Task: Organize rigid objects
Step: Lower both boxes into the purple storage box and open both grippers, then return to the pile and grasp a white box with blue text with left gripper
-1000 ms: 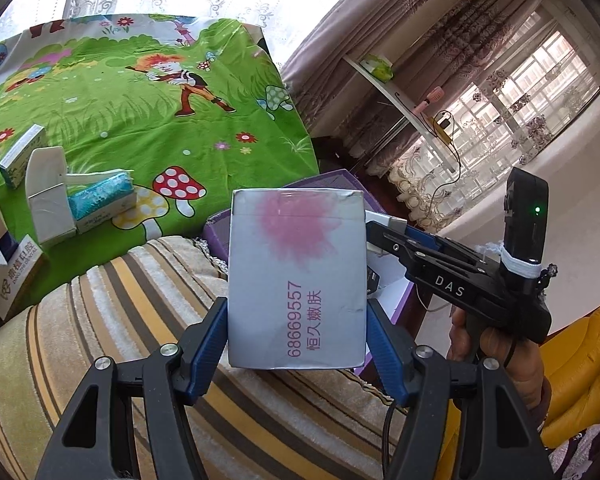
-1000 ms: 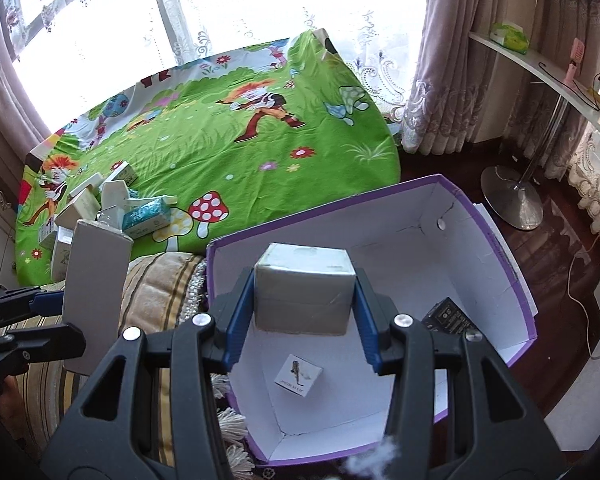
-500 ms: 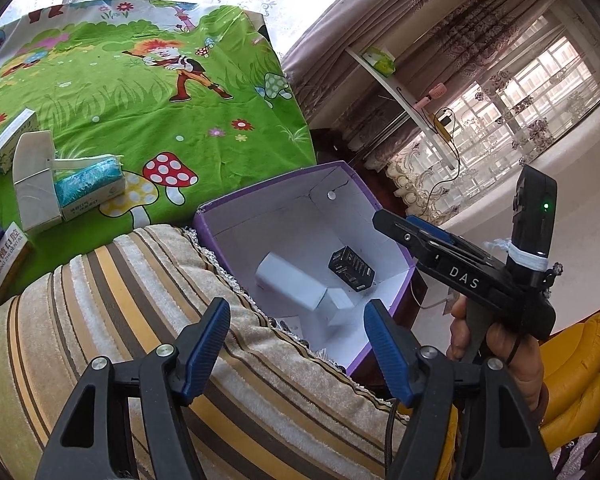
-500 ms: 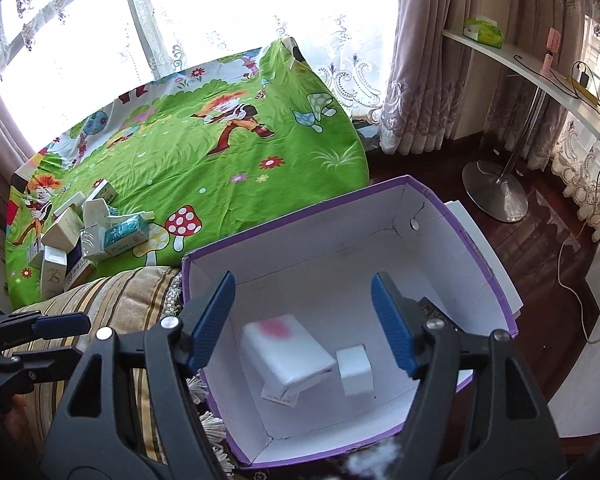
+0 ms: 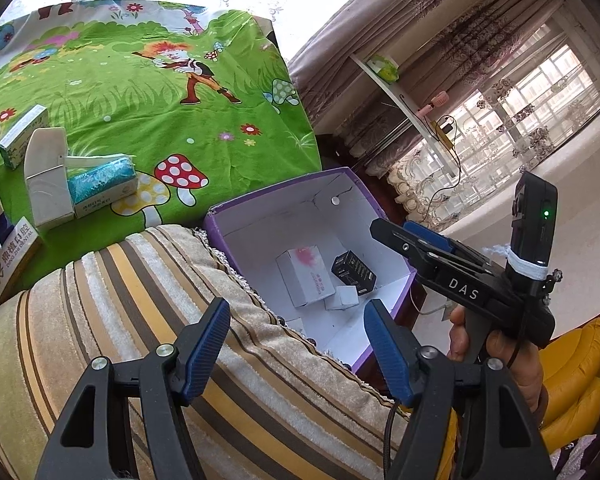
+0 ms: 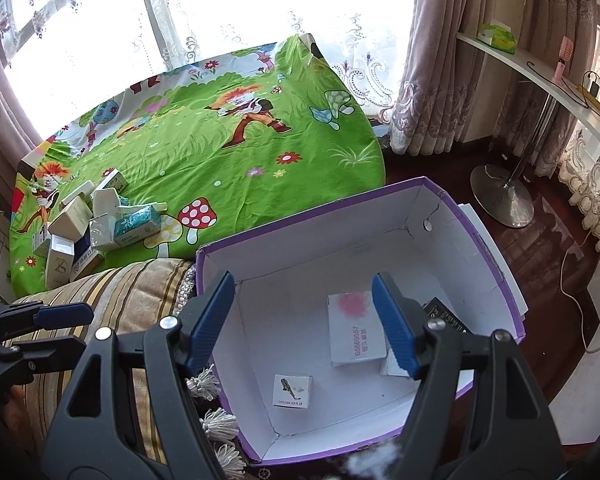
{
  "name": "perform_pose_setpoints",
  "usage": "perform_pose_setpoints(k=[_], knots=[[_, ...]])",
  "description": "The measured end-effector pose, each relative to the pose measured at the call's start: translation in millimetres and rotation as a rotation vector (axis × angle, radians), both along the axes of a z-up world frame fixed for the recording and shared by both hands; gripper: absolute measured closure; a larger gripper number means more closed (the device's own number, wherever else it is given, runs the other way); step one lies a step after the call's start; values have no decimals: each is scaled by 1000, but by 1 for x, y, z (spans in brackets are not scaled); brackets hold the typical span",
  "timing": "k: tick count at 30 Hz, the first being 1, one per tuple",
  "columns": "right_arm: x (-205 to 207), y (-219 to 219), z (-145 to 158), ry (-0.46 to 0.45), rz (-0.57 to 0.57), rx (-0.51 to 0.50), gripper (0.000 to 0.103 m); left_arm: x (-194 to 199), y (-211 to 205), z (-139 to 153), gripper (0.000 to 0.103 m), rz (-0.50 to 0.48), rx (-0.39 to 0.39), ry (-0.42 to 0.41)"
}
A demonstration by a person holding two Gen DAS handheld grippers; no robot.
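Note:
A purple box with a white inside (image 6: 480, 240) (image 5: 228, 224) stands beside the bed. In it lie a white carton with a pink blotch (image 6: 354, 332) (image 5: 306, 278), a small white cube (image 5: 346, 296), a black box (image 5: 354, 272) and a small picture card box (image 6: 292, 390). My right gripper (image 6: 304, 320) is open and empty above the purple box; it also shows in the left wrist view (image 5: 420, 248). My left gripper (image 5: 296, 344) is open and empty over a striped cushion (image 5: 140, 320). Several cartons (image 6: 80, 228) (image 5: 60, 184) lie on the green sheet.
The green cartoon bedsheet (image 6: 240, 152) covers the bed behind the box. A shelf on a metal stand (image 6: 508, 196) and curtains (image 6: 440, 60) are at the right. A yellow seat (image 5: 572, 368) is at the lower right of the left wrist view.
Both grippers opened. The white carton with the pink blotch left my left gripper and the small white cube left my right gripper; both now lie in the purple box.

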State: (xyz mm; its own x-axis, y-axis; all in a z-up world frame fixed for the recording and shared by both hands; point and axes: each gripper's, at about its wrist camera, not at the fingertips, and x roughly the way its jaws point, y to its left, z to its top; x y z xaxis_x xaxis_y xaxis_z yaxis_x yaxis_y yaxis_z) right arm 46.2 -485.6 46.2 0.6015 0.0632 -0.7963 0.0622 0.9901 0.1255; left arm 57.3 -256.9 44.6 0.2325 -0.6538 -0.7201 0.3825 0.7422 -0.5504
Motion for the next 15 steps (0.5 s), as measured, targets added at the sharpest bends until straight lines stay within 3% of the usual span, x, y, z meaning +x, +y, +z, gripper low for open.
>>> perform_pose_setpoints(k=[15], knots=[[5,42,-2,20,111,-11,27,4,67,1,33,157,-48,15]])
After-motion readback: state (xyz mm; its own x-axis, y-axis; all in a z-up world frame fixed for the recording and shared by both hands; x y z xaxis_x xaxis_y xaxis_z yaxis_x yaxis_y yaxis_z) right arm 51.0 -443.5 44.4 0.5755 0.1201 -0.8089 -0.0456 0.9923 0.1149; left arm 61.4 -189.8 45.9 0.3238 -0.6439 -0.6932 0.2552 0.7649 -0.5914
